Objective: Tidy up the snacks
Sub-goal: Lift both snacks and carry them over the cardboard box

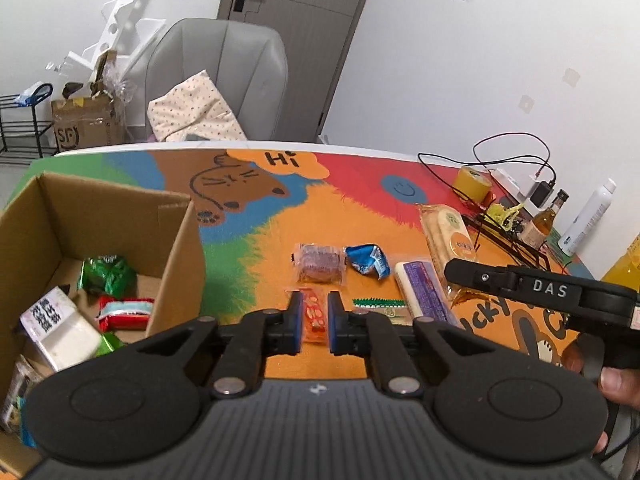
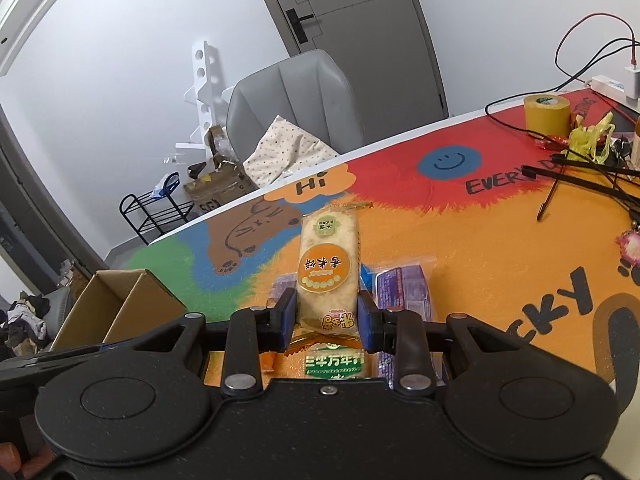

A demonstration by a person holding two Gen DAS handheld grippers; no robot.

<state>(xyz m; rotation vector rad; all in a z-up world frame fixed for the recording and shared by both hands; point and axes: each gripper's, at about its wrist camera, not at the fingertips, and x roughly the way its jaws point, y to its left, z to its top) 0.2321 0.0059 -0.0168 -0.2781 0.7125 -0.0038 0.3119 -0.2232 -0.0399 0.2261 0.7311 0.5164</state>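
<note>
Left wrist view, from your left: a black wire rack (image 1: pixel 20 120) stands on the floor by a taped carton (image 1: pixel 86 124), with a white holed board (image 1: pixel 120 20) leaning on the wall behind. Nearer you, the open cardboard box (image 1: pixel 176 248) sits at the table's left edge and holds a green packet (image 1: pixel 106 274), a red packet (image 1: pixel 126 312) and a white pack (image 1: pixel 60 330). Behind the table, a grey chair (image 1: pixel 228 76) carries a dotted cushion (image 1: pixel 192 110), and a grey door (image 1: pixel 296 12) closes the wall.

Your left gripper (image 1: pixel 314 318) has its jaws set on either side of a small orange snack (image 1: pixel 314 316) lying on the colourful mat (image 1: pixel 256 208); whether the pads press it, you cannot tell. Just beyond lie a clear-wrapped brown cake (image 1: pixel 320 266), a blue wrapper (image 1: pixel 368 260) and a purple pack (image 1: pixel 426 294).

Further right, your right gripper (image 2: pixel 327 310) pinches the near end of a long rice cracker pack (image 2: pixel 328 268), which points away from you toward the chair; the pack appears raised above the snacks under it, including a green-labelled packet (image 2: pixel 334 364).

At the far right of the mat, you see a yellow tape roll (image 1: pixel 474 184), tangled black cables (image 1: pixel 512 152), a brown bottle (image 1: pixel 546 220) and a white spray can (image 1: pixel 588 216) against the white wall.
</note>
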